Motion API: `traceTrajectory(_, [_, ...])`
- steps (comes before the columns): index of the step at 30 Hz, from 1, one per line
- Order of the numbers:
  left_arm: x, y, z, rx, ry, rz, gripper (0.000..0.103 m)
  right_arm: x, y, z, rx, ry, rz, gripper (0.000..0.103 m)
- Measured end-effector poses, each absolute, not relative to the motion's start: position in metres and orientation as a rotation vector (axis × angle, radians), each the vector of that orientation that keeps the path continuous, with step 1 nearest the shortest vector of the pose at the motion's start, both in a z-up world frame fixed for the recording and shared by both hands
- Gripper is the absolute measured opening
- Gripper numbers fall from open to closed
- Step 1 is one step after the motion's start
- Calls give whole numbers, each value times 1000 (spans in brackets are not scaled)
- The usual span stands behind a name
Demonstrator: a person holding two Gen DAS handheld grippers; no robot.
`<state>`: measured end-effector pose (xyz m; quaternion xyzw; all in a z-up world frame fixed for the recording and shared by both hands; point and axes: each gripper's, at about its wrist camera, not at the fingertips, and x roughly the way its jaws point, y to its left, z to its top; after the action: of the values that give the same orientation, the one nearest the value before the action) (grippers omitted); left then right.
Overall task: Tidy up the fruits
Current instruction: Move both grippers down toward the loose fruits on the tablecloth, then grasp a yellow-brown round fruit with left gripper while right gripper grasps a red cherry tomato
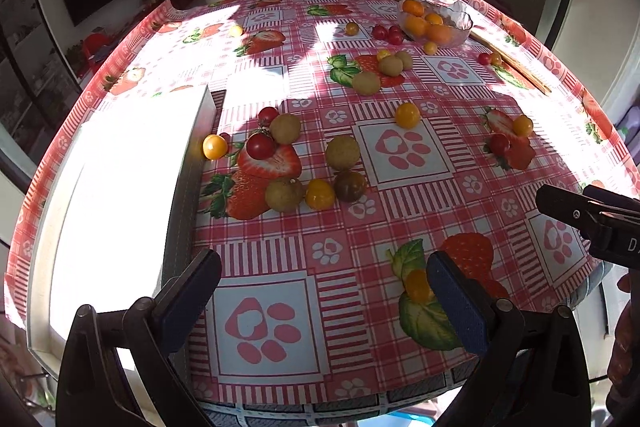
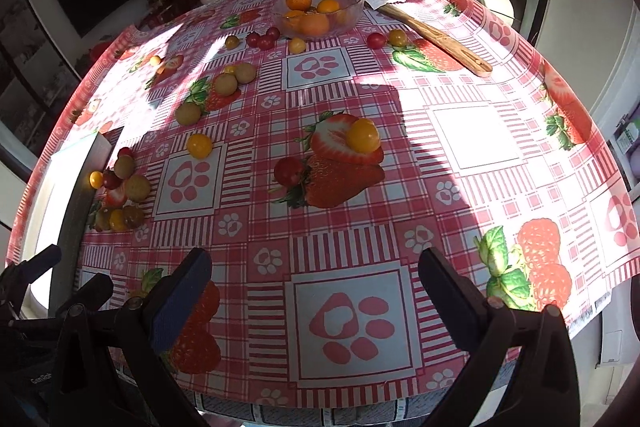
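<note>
- While you hold both claws low over the near edge of the desk (image 1: 500,39), your left claw (image 1: 320,291) has its blue-padded fingers (image 1: 188,303) spread wide apart with nothing between them.
- At your far left, a white tray (image 1: 120,195) lies washed out by sunlight, its grey side wall facing the fruit.
- Just beside that wall, a yellow tomato (image 1: 215,147) touches the tray, and a red cherry tomato (image 1: 260,145) and a longan (image 1: 285,129) sit close by.
- Nearer you, a second longan (image 1: 283,194), another yellow tomato (image 1: 320,194) and a dark brownish tomato (image 1: 350,186) form a touching row.
- Behind the right finger of your left claw, one small yellow tomato (image 1: 418,285) rests on a printed leaf, partly hidden.
- Further right, your right claw (image 2: 316,287) also stands wide open and empty above the checked strawberry tablecloth (image 2: 344,235).
- Ahead of it, a large yellow tomato (image 2: 363,135) sits on a printed strawberry, with a red tomato (image 2: 289,171) near its left.
- At the far side, a glass bowl (image 2: 348,11) holds oranges (image 2: 298,0), and a wooden spoon (image 2: 436,37) lies just to its right.
</note>
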<state>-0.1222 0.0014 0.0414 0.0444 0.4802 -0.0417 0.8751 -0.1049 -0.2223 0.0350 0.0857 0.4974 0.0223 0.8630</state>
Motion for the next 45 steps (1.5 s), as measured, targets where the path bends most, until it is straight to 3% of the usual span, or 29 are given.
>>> traceTrajectory(27, [-113,22,40,61,1027,-64,103,-104,-221,27,169,1084,41,103])
traceTrajectory(37, [-72,0,52,107,986,-117,103,-89,-223,30,170,1076,47,103])
traceTrajectory(40, [-58,-6,51,128,982,-132,103,-83,-222,31,161,1070,52,98])
traceTrajectory(43, [-47,-11,48,148,987,-146,102,-76,-220,29,152,1076,66,85])
traceTrajectory(45, [-41,-14,43,160,1007,-160,93,-72,-218,26,147,1085,79,77])
